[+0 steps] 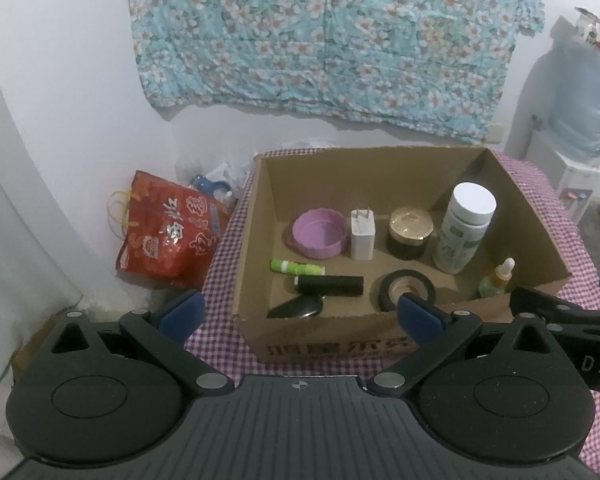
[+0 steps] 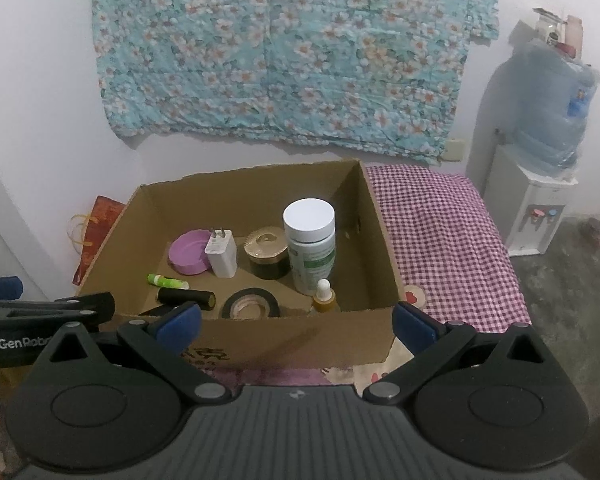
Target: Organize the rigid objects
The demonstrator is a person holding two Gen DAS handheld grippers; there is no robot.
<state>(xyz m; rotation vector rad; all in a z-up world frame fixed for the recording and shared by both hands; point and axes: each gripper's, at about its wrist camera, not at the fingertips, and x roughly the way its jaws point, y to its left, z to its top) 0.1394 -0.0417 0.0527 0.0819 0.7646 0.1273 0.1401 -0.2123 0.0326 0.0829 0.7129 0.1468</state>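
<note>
Left gripper (image 1: 300, 312) and right gripper (image 2: 296, 320), jaws released and empty, hover before the cardboard box (image 1: 384, 168) on the checked table (image 2: 444, 232); inside, tape roll (image 1: 407, 289) nearest, white bottle (image 1: 464, 228) behind it; floral cloth (image 1: 332, 40) beyond.

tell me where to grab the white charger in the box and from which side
Probably best taken from above, fingers closing on the two broad flat faces of the white charger just below its prongs. It stands upright with the pink lid and the gold-topped jar close on either side, so a sideways approach looks cramped.
</note>
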